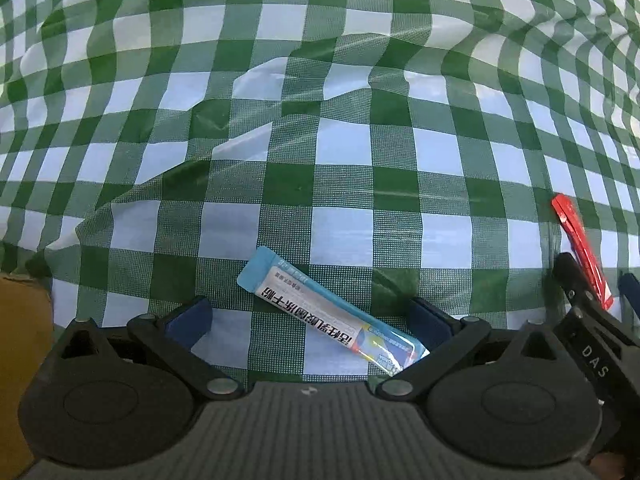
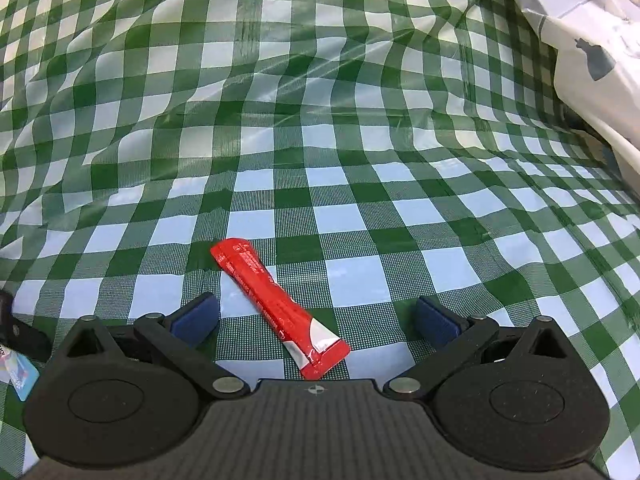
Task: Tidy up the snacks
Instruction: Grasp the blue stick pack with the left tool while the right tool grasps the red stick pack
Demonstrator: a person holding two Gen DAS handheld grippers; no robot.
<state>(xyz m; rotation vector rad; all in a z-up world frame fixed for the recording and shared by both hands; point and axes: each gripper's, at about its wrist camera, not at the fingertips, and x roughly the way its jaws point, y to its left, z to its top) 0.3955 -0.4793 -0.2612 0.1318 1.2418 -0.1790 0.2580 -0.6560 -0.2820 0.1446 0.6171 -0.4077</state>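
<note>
A blue and white stick sachet (image 1: 332, 312) with printed characters lies slantwise on the green checked cloth, between the wide-open blue pads of my left gripper (image 1: 310, 318). Its lower end reaches the right finger (image 1: 430, 322). A red stick sachet (image 2: 278, 308) lies diagonally between the open fingers of my right gripper (image 2: 318, 320), touching neither pad. In the left wrist view the same red sachet (image 1: 582, 250) shows at the right edge, next to the right gripper's black body (image 1: 592, 336). The blue sachet's corner (image 2: 20, 372) peeks in at the right wrist view's left edge.
The green and white checked cloth (image 1: 320, 140) is wrinkled and rises into folds farther back. A white plastic bag with a dark print (image 2: 592, 48) lies at the upper right. A brown surface (image 1: 20, 340) shows at the left edge beyond the cloth.
</note>
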